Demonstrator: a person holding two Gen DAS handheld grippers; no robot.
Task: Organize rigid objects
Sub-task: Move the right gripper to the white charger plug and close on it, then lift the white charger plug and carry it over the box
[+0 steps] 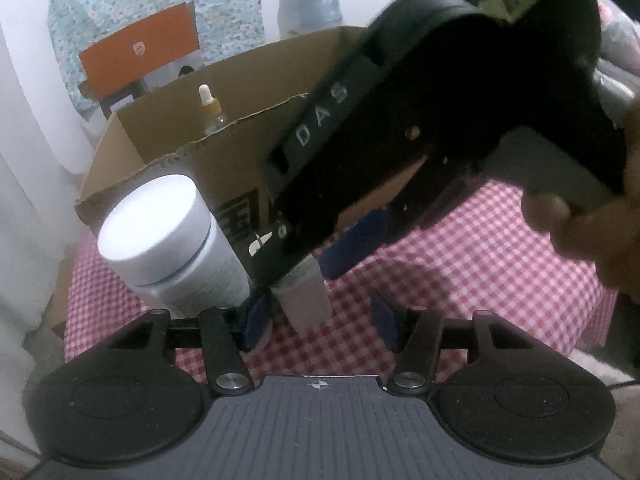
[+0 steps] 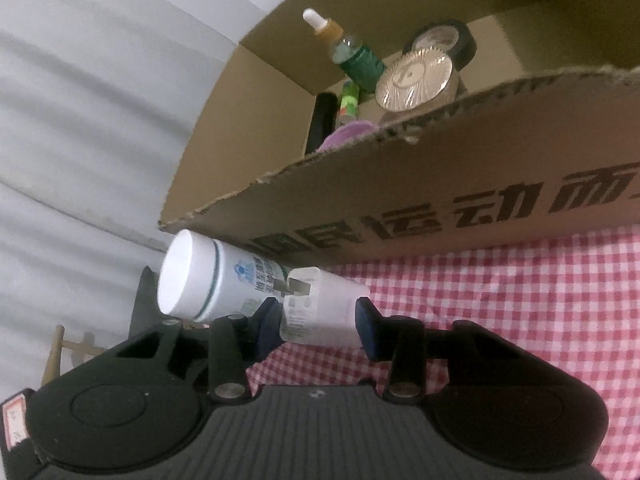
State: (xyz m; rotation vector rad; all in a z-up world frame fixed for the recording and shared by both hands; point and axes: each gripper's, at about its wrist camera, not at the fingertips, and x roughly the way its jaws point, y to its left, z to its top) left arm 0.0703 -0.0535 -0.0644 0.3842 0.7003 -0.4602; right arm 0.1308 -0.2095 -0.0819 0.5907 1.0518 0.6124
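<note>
Straddling a small white plug-in charger block [image 2: 320, 308], the right gripper [image 2: 318, 326] has its blue pads on either side of it, seemingly touching (contact unclear). The charger stands on red-and-white checked cloth [image 2: 500, 312], just beside a white-capped plastic bottle [image 2: 208, 280], both before the open brown cardboard box [image 2: 440, 184]. Left gripper [image 1: 320, 320] hangs spread, holding nothing. A dropper bottle [image 2: 352, 52] stands inside the box.

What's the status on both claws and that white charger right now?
Right claw open around white charger, not clamped. Left claw open, empty. White bottle close beside charger; cardboard box wall just behind.
</note>
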